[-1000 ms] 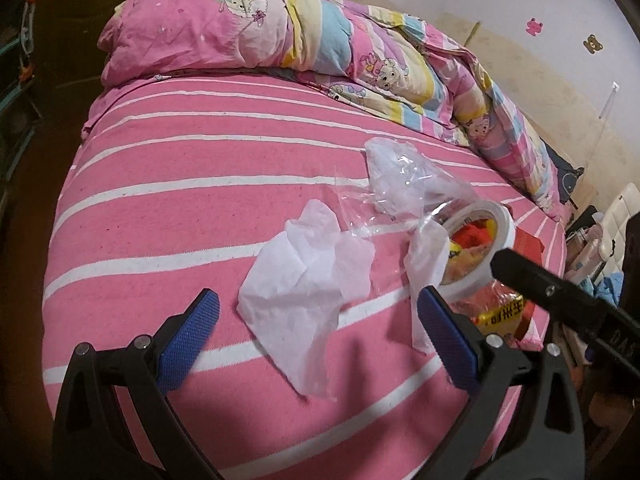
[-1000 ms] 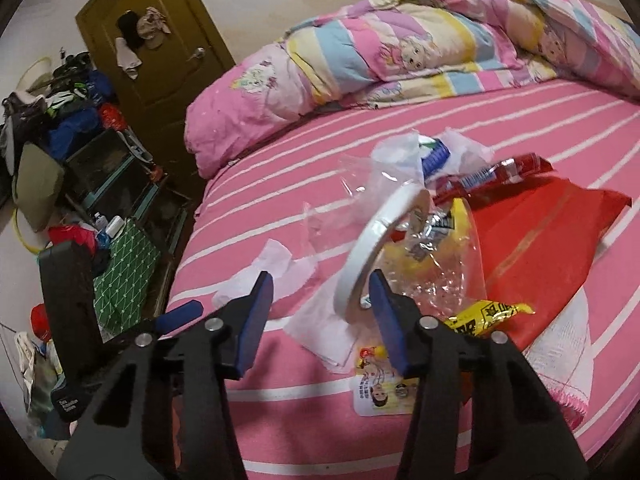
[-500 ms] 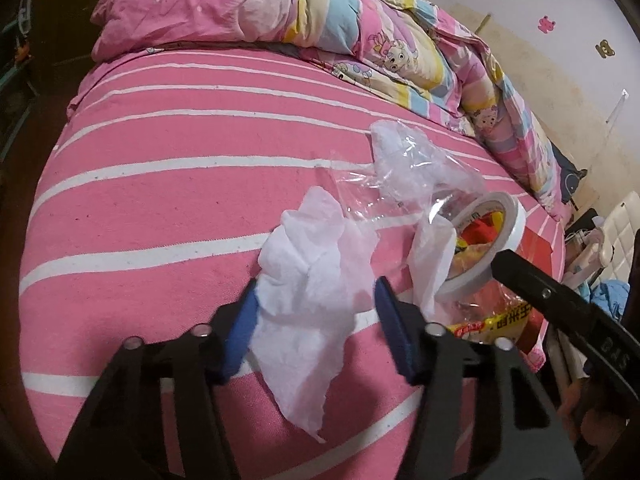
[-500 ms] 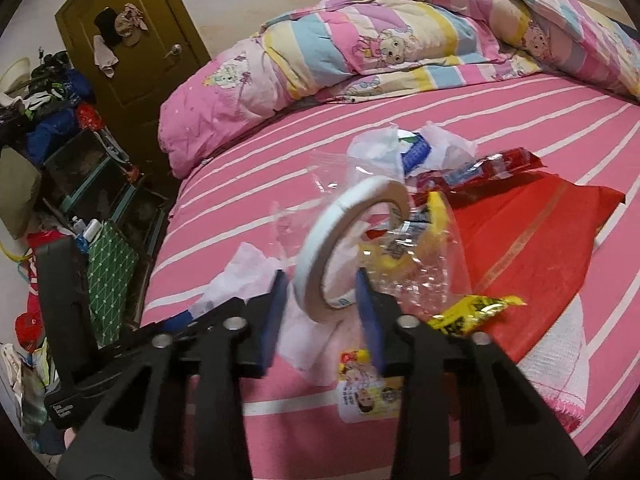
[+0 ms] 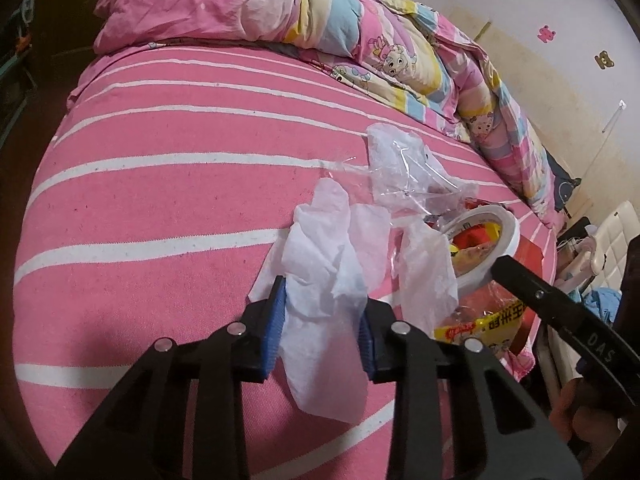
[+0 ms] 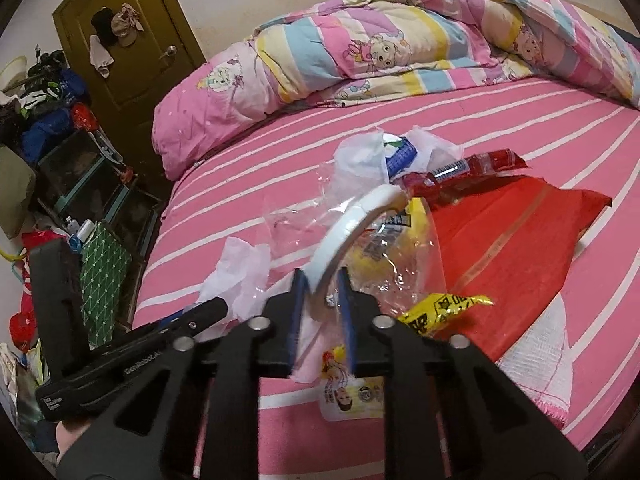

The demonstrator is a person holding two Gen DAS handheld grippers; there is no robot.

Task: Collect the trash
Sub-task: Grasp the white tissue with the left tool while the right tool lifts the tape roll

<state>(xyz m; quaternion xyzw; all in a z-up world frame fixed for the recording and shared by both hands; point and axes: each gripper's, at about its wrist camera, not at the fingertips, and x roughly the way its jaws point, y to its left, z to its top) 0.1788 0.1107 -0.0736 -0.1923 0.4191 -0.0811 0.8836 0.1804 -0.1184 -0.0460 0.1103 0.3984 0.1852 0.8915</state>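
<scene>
Here the left gripper (image 5: pixel 323 322) had its blue-padded jaws closing on a crumpled white paper tissue (image 5: pixel 326 280), both pads already pressed into its sides while its tail hung down over the pink bedsheet with white stripes (image 5: pixel 160 200). The right gripper (image 6: pixel 322 292) was clamped on the rim of a white tape roll (image 6: pixel 352 224), which stood tilted up off the bed between the jaws. Just behind the roll lay a crinkled clear plastic wrapper (image 6: pixel 304 216), a yellow snack packet (image 6: pixel 444 308) and a flat red plastic bag (image 6: pixel 508 236), all bunched together near the bed's front edge. A small printed card (image 6: pixel 348 396) lay below the right jaws. A rumpled pastel cartoon quilt (image 6: pixel 360 48) was heaped along the far side.
</scene>
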